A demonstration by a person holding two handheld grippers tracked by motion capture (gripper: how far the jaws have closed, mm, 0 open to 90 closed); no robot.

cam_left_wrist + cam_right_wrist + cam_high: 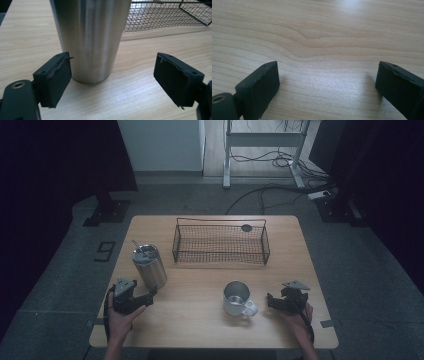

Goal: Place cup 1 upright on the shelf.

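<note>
wooden table point(200, 320), steel tumbler point(149, 265) left of the wire basket point(220, 243). left gripper point(148, 296) just short of tumbler, jaws apart, nothing held. approach step; next: advance, clamp it. right gripper point(270, 300) jaws apart, idle.

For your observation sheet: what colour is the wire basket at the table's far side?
Black wire basket, clearest in the high view.

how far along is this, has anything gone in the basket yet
Nothing is done yet: the basket is empty. In hand: the left gripper is open, its jaws just short of the tumbler. The right gripper is open over bare table. The mug stands untouched.
</note>
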